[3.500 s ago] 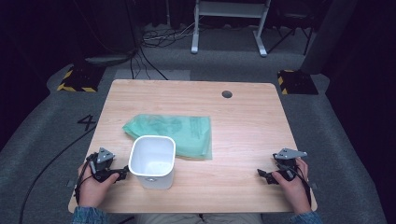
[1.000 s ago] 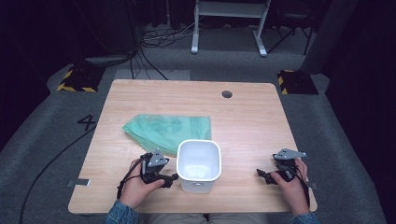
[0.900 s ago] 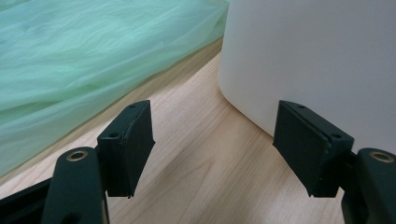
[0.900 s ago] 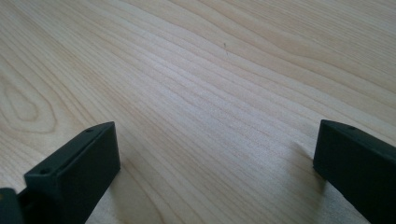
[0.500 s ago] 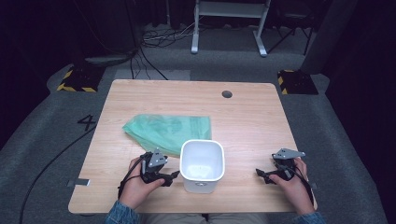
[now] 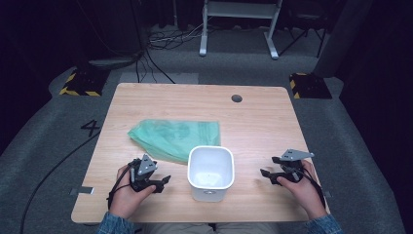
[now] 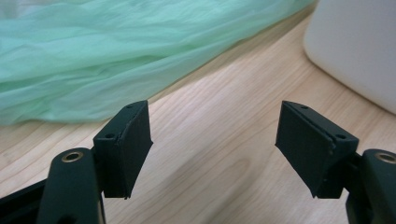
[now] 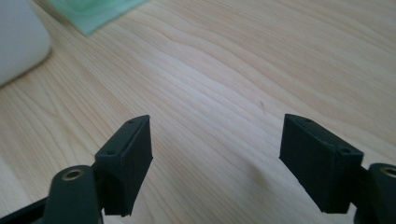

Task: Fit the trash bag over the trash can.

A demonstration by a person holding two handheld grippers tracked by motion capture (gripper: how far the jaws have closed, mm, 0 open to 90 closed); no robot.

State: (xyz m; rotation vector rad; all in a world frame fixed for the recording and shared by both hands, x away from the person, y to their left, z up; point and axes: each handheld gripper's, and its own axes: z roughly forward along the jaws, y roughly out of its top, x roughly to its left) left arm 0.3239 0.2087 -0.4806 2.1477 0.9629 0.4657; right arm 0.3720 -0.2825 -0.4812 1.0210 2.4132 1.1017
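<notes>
Your white plastic bin [image 6: 210, 171] sits upright near the front edge of the light wooden desk [image 6: 263, 117], between your two hands, and the crumpled mint-green plastic bag [image 6: 176, 137] lies flat just behind it, its near edge tucked against the bin's rim. Looks to me like you're lining the bin, and you're at the bit where the bag gets picked up.

Left gripper [image 6: 163, 180] sits just left of the bin with its jaws spread and nothing in them; in the left gripper view the bag [image 7: 116, 51] lies right ahead and the bin wall [image 7: 359, 46] off to one side. Right gripper [image 6: 265, 172] is off to the right over bare wood, jaws apart and empty too, though they've just been narrowing with nothing between them.

Next move, I'd guess: nose the left gripper forward to the bag's near edge and pinch a single layer so the mouth can open. The film is thin and slippery, so go low.

Nothing else is in the way on the desk, just a dark cable hole [image 6: 236, 98] at the back.
</notes>
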